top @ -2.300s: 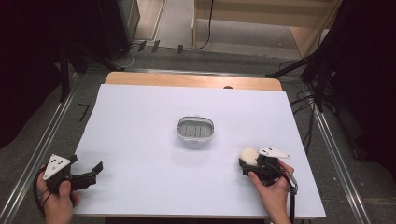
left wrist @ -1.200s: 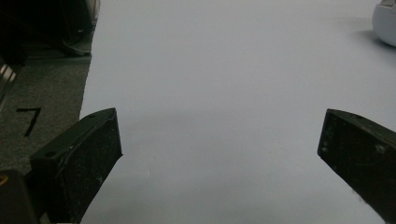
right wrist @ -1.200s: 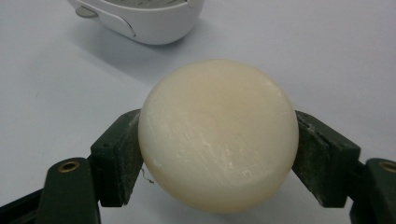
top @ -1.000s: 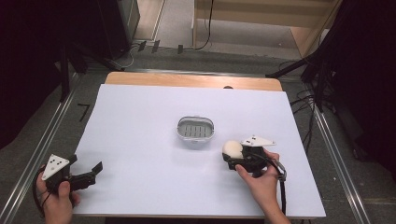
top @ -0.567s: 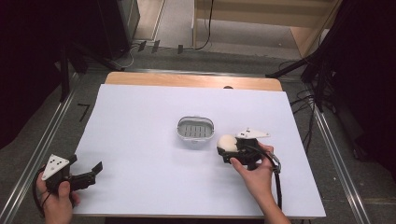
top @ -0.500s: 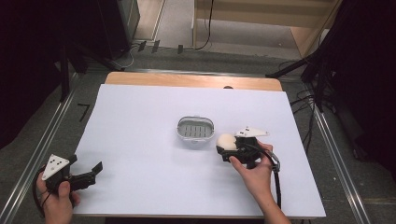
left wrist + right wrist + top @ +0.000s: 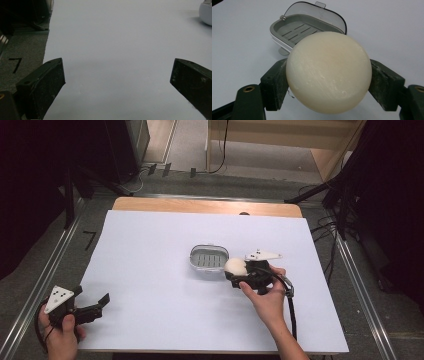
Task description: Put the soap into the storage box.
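Just beside the soap dish rim, soap clamped in right gripper jaws

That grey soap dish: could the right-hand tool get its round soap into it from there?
Probably yes: the right tool holds the soap beside the open soap dish, with nothing between.

The right gripper sits just beside the soap dish, on its near right side, jaws pressed against both sides of a round cream soap; the right hand grips it from behind, forearm running back to the near edge. Well away from the dish, at the near left, the left gripper lies low in the left hand, jaws spread wide
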Demonstrator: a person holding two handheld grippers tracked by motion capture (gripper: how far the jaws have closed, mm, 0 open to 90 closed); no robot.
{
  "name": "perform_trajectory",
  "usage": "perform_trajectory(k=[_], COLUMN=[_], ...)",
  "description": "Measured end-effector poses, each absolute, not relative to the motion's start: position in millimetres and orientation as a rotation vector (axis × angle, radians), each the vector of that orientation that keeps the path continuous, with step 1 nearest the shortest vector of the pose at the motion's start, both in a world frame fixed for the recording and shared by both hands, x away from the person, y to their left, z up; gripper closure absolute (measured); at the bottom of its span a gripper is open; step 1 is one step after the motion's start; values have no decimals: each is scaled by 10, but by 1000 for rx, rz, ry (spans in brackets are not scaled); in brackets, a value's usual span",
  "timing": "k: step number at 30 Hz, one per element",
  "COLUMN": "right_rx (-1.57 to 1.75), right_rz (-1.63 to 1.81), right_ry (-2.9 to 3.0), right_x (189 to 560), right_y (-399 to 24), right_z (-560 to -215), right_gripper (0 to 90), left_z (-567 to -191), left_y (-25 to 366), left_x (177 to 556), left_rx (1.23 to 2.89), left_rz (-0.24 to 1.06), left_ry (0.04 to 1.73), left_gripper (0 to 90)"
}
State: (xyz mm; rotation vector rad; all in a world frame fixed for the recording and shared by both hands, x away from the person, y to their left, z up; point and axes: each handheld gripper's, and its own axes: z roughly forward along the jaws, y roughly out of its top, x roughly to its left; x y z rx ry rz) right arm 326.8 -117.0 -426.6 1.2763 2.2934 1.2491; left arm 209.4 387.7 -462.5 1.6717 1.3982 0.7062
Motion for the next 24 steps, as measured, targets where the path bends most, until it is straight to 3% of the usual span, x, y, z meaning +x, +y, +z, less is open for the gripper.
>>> perform_trajectory(k=[24], right_rx=[1217], right_rz=[1251], right_ry=[2327], right_x=[3432], right_y=[-775], right_z=[-4166], right_gripper=[248], left_z=[-4625], left_y=[3879], left_x=[2096], left_rx=[1671], left_rz=[704], left_ry=[1399], left_gripper=[3])
